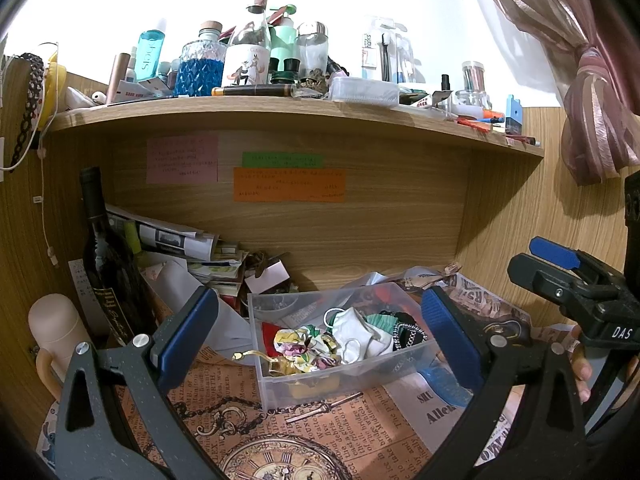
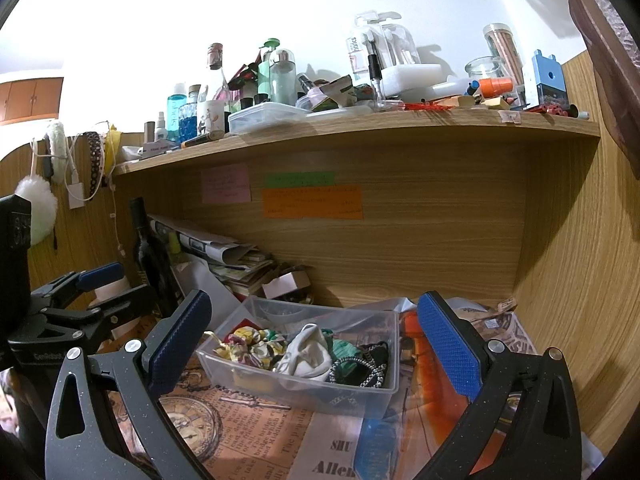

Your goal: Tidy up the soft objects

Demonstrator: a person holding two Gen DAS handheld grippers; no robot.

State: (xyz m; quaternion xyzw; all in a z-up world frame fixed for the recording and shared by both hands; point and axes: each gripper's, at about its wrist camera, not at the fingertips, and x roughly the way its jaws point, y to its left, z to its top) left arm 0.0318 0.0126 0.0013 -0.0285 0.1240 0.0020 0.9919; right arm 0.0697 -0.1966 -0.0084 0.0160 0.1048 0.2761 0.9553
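Observation:
A clear plastic bin (image 1: 280, 384) (image 2: 224, 364) sits on the papered desk under a wooden shelf. Inside lie a floral scrunchie (image 1: 304, 346) (image 2: 252, 342), a white face mask (image 1: 360, 334) (image 2: 306, 354), a green striped cloth (image 1: 380, 318) (image 2: 344, 348) and a black-and-white braided band (image 1: 406, 334) (image 2: 360, 372). My left gripper (image 1: 320, 332) is open, its blue pads wide apart in front of the bin with nothing between them. My right gripper (image 2: 316, 338) is also open and empty, hovering before the bin. Each gripper shows at the edge of the other's view.
A dark wine bottle (image 1: 106, 264) (image 2: 150, 256) and a paper pile (image 1: 188, 256) stand left of the bin. A pale flask (image 1: 56, 332) is at far left. The shelf (image 1: 280, 110) above holds several bottles and jars. A wooden side wall (image 2: 580, 280) closes the right.

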